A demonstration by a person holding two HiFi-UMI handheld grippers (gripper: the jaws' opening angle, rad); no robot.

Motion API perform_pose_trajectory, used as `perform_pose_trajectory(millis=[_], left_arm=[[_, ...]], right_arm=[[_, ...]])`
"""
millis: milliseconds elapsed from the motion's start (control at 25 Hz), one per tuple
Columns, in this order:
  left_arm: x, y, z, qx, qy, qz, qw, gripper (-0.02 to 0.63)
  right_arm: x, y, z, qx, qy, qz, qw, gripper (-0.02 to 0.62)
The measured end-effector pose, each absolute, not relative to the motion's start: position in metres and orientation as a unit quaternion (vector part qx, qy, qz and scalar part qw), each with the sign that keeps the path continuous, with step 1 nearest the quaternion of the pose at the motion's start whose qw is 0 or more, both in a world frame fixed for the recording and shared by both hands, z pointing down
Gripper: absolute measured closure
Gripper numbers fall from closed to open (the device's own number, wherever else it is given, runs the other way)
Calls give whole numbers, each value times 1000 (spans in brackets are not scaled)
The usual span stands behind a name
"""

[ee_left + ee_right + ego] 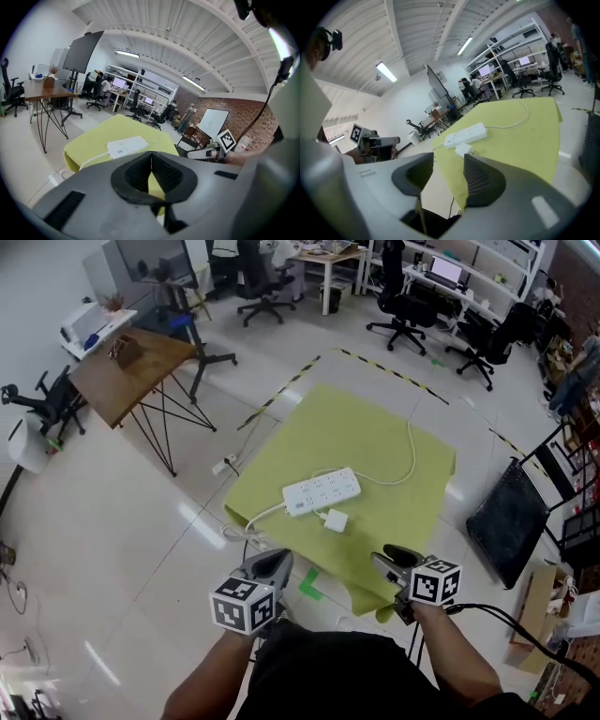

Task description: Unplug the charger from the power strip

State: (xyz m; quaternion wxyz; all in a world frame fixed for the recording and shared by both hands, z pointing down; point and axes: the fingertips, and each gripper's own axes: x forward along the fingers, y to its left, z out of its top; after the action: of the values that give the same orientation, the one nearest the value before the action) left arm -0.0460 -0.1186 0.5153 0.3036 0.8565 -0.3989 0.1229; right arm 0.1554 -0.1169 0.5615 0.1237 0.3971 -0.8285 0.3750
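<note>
A white power strip [322,492] lies on the yellow-green table [375,427], with a small white charger [335,519] at its near side. A thin white cable [410,457] loops away from it toward the right. Both grippers hover off the table's near edge, apart from the strip. My left gripper [277,563] is shut with nothing in it; its pads meet in the left gripper view [151,157], with the strip [126,146] beyond. My right gripper [394,557] is open and empty [447,164]; the strip [465,135] and charger [462,149] lie ahead of it.
The strip's own cord [253,519] hangs off the table's left edge to the floor. A wooden desk [131,371] stands far left, office chairs [403,306] at the back, a black panel [511,517] and a cardboard box [539,606] to the right.
</note>
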Motion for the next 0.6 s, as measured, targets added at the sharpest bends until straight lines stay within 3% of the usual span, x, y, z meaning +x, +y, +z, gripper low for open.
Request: perform_pose_trajectory(millis=[120, 240, 400, 600], left_arm=[[-25, -94, 500, 851, -424, 104, 293, 598], [0, -65, 483, 847, -441, 78, 285, 598], [28, -23, 468, 843, -458, 55, 278, 598], [43, 23, 469, 836, -466, 72, 281, 598]], right_arm=[[159, -95, 532, 355, -860, 353, 99, 446], [161, -68, 500, 303, -888, 341, 53, 582], [157, -24, 465, 221, -912, 346, -17, 594], [159, 14, 465, 202, -925, 322, 24, 594]])
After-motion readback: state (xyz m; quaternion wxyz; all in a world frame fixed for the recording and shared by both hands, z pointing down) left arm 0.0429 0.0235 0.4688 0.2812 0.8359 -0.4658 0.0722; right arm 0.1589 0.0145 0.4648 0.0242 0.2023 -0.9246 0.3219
